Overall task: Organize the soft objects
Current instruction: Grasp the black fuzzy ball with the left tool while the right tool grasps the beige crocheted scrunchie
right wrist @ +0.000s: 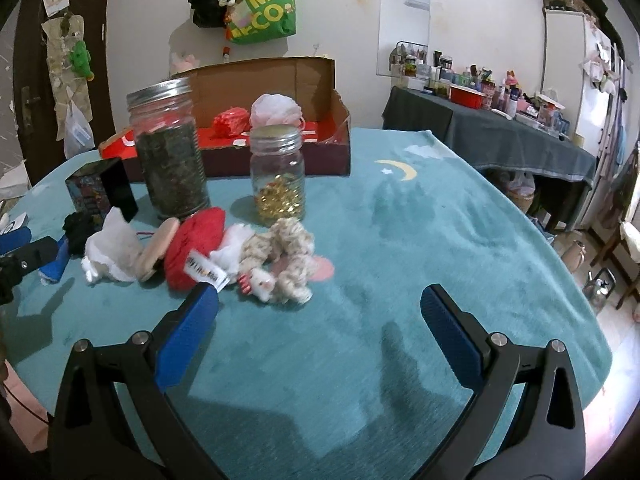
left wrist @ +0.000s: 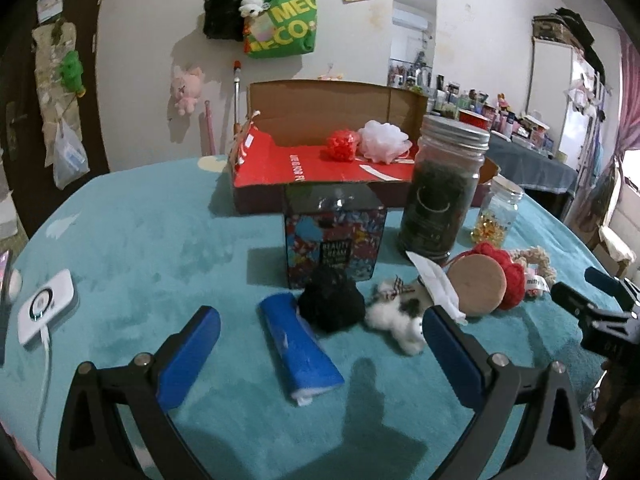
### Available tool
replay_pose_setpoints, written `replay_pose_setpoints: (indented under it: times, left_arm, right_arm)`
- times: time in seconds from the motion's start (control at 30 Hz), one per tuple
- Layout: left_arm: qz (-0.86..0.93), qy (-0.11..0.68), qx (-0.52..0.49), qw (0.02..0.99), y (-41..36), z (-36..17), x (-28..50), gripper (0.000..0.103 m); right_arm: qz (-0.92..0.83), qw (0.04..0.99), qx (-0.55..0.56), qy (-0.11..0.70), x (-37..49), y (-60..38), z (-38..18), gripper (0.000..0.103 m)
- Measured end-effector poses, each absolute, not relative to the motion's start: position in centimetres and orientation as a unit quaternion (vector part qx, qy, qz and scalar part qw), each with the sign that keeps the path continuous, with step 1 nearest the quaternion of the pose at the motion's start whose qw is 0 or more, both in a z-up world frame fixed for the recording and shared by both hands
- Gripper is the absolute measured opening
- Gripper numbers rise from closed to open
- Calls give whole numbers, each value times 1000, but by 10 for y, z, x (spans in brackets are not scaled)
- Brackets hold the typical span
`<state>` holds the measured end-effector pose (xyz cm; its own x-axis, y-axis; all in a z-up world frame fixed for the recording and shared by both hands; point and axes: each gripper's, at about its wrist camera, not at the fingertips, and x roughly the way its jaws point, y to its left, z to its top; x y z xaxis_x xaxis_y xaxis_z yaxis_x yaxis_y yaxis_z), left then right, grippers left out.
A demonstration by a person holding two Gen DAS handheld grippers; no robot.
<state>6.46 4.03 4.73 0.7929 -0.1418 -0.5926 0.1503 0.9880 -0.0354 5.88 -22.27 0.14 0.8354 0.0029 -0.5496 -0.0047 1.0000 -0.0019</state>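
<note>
My left gripper (left wrist: 320,328) is open over the teal cloth. A blue roll (left wrist: 300,354) lies between its fingers. Just beyond it lie a black pompom (left wrist: 331,304) and a small white plush toy (left wrist: 396,316). A red knitted piece (left wrist: 508,276) and a beige scrunchie (left wrist: 534,258) lie to the right. My right gripper (right wrist: 320,300) is open and empty, just in front of the red knitted piece (right wrist: 196,246) and the beige scrunchie (right wrist: 286,258). The open cardboard box (left wrist: 316,168) at the back holds a red pouf (left wrist: 342,144) and a white pouf (left wrist: 382,142).
A tall dark-filled jar (left wrist: 440,196), a small jar with gold bits (right wrist: 278,176), a patterned tin (left wrist: 334,240) and a round wooden lid (left wrist: 476,286) stand among the soft things. A white device (left wrist: 46,306) lies at the left. A cluttered grey table (right wrist: 492,140) is at the right.
</note>
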Motion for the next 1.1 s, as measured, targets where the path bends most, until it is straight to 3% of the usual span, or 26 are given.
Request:
replay_pose_setpoints:
  times: [0.23, 0.37, 0.4, 0.47, 0.5, 0.53, 0.6, 0.63, 1.1]
  left_arm:
    - [-124, 325, 40, 937, 34, 53, 83, 91]
    - [-141, 353, 53, 924, 30, 46, 98, 77]
    - [-143, 361, 51, 920, 30, 44, 102, 75]
    - [-150, 377, 44, 913, 31, 39, 108, 55]
    - [-154, 383, 41, 910, 32, 36, 110, 48]
    - [-156, 388, 37, 908, 33, 34, 112, 33]
    - [-160, 386, 29, 908, 37, 35, 113, 28]
    - [-161, 382, 25, 910, 39, 36, 112, 25]
    - [-180, 338, 17, 923, 41, 65, 99, 23]
  right_arm:
    - [47, 944, 65, 320, 83, -247, 7, 103]
    - [58, 934, 97, 338, 101, -258, 7, 98]
    - [59, 933, 95, 343, 105, -258, 6, 92]
    - [67, 925, 91, 363, 115, -254, 2, 78]
    - [75, 920, 91, 373, 119, -253, 0, 65]
    - [84, 916, 93, 382, 122, -251, -3, 47]
    - [102, 911, 95, 387, 124, -250, -5, 20]
    - [111, 911, 98, 384, 123, -249, -4, 17]
    - [153, 935, 76, 312, 109, -228, 45, 15]
